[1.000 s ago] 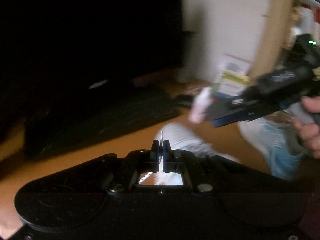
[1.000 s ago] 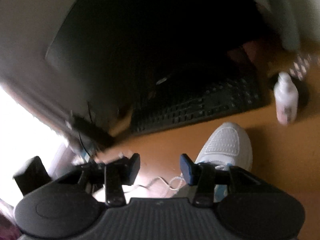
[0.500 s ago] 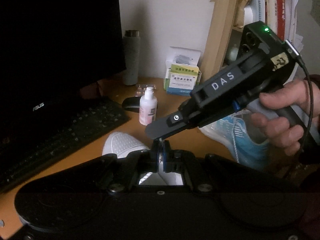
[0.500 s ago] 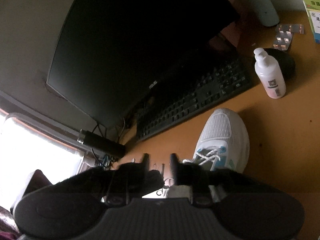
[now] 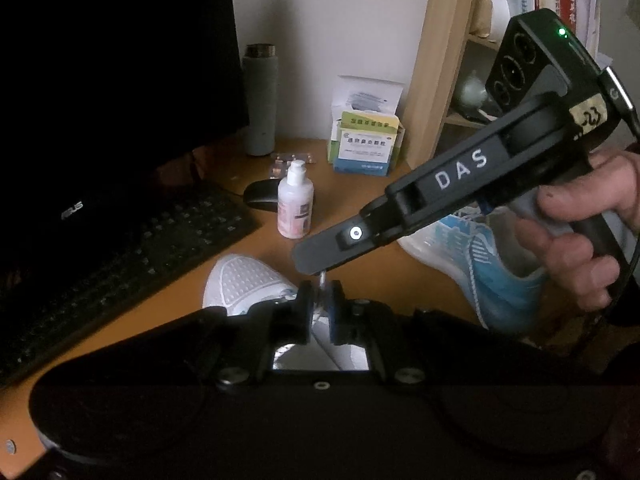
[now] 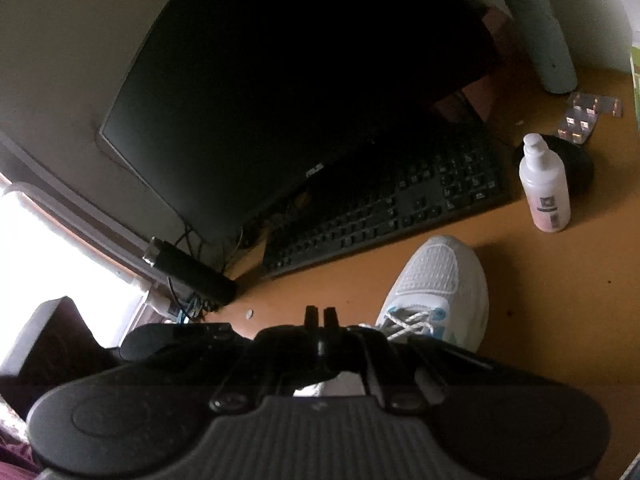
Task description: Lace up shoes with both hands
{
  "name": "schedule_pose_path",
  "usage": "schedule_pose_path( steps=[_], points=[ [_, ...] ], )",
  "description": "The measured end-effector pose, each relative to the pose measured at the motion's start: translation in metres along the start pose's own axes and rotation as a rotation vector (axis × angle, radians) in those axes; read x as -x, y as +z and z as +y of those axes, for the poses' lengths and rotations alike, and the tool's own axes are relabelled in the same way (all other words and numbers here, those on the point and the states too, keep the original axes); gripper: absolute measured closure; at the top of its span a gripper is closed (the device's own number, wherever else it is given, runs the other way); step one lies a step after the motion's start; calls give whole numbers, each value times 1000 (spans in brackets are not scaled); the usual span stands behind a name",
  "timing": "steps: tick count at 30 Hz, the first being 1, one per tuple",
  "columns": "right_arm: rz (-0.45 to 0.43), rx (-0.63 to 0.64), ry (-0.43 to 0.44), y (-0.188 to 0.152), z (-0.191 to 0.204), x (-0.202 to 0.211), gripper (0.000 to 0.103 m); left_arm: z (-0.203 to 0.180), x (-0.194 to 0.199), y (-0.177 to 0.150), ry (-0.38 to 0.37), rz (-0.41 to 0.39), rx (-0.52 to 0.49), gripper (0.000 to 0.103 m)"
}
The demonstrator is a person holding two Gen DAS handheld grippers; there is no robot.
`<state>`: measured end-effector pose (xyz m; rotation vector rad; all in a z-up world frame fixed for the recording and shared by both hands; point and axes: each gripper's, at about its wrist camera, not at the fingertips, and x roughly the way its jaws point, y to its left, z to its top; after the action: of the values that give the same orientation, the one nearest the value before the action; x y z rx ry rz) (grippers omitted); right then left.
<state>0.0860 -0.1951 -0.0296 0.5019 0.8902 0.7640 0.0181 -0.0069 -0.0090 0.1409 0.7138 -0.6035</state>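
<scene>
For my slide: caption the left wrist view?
Left tool shut on a lace tip, right tool just above, over a white shoe.

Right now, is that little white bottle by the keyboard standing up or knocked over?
Standing upright. The white bottle rests on its base on the desk, cap on top, beside the black mouse.

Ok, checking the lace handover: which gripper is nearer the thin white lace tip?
Left. The left gripper is shut on the thin white lace tip. The right gripper is shut just above that tip's upper end; whether it touches the tip is unclear.
</scene>
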Motion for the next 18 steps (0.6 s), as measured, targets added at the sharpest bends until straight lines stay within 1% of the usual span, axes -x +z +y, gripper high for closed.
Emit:
schedule_pose_path(
  steps=[2,3,4,6,7,8,10,11,12,13,14,16,18],
  points=[
    [7,0,1,-1,0,0,100,-1,2,0,9,3,-16,102],
    [8,-2,1,-2,0,0,100,1,2,2,38,5,-37,102],
    [5,-4,-4,-2,0,1,96,5,4,4,76,-2,-49,102],
    [-13,-18,-18,-2,0,6,81,28,13,16,193,-58,-20,102],
    [-24,-19,-27,-1,0,10,68,37,17,20,235,-80,-7,102],
    [-28,7,-53,-2,1,15,66,41,20,24,271,-107,-6,103],
    [-7,83,-112,-5,6,17,66,61,34,41,420,-225,-11,103],
    [23,143,-156,-10,9,15,65,67,38,47,465,-266,-8,103],
    [42,178,-182,-13,11,13,65,69,35,50,442,-275,1,103],
    [58,207,-200,-17,13,9,65,68,29,53,400,-276,1,103],
    [77,240,-220,-22,15,3,65,63,20,52,375,-264,-22,103],
    [103,304,-255,-31,20,-8,65,44,-8,40,276,-202,-81,103],
    [107,345,-276,-37,24,-15,67,29,-28,22,190,-126,-105,102]
  ],
)
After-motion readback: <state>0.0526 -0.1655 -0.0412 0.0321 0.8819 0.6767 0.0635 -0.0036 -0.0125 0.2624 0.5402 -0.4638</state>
